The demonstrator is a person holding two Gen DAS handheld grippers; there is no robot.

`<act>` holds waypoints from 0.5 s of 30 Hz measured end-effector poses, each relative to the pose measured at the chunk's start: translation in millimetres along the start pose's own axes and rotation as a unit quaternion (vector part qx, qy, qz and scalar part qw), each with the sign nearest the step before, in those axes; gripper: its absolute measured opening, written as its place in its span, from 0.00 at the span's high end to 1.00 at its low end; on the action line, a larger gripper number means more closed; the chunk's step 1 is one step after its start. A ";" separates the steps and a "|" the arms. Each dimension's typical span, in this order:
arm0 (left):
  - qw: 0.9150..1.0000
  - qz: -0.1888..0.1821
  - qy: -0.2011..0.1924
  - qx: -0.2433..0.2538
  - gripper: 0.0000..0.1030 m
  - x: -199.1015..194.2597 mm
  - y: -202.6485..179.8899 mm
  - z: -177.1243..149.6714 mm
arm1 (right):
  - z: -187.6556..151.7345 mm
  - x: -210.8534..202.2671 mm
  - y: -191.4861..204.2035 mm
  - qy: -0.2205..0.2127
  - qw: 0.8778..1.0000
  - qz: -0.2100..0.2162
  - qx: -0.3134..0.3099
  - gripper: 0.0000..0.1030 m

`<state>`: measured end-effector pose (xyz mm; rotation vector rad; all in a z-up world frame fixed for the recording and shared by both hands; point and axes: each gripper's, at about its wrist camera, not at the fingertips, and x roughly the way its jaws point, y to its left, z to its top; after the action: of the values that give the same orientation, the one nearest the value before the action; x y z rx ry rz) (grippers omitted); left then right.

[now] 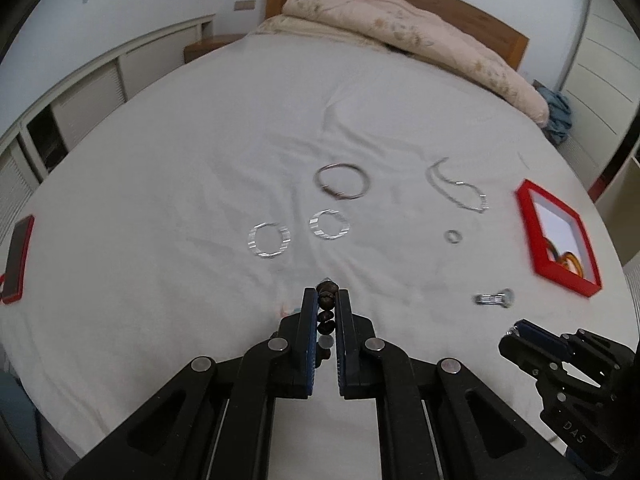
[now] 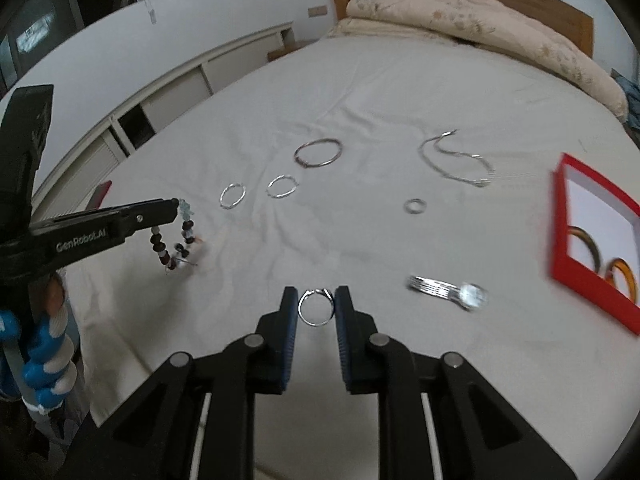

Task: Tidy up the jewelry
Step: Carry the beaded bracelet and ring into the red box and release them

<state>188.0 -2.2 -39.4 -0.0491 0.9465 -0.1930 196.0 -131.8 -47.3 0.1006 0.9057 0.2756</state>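
Observation:
My left gripper [image 1: 326,294] is shut on a dark beaded bracelet [image 1: 325,312]; in the right wrist view the bracelet [image 2: 176,240] hangs from it above the white sheet. My right gripper [image 2: 316,294] is shut on a silver ring [image 2: 316,307] held between its pads. A red box [image 2: 560,216] with amber bangles [image 2: 618,274] lies at the right. On the sheet lie a silver watch [image 2: 450,290], a small ring [image 2: 414,205], a silver necklace [image 2: 452,160], a large bangle [image 2: 318,152] and two silver hoops [image 2: 283,186] [image 2: 232,195].
The white bed sheet [image 1: 200,140] covers the whole work area. A rolled quilt [image 1: 400,32] lies by the wooden headboard at the far end. A red lid [image 1: 18,258] sits at the left edge. Low white cabinets [image 1: 80,96] run along the left wall.

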 end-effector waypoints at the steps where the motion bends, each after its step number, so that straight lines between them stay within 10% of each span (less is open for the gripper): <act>1: 1.000 -0.004 -0.005 0.005 0.92 -2.0 -9.6 1.3 | -2.9 -9.9 -7.3 -0.007 1.000 -0.004 0.006 0.83; 15: 0.986 -0.112 -0.022 0.124 0.92 28.2 -220.3 80.3 | -7.5 -98.9 -212.2 -0.053 0.988 -0.113 0.092 0.83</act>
<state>237.6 -227.1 12.8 0.0700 0.8670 -0.5156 173.3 -363.3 -19.3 0.1815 0.8263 -0.0244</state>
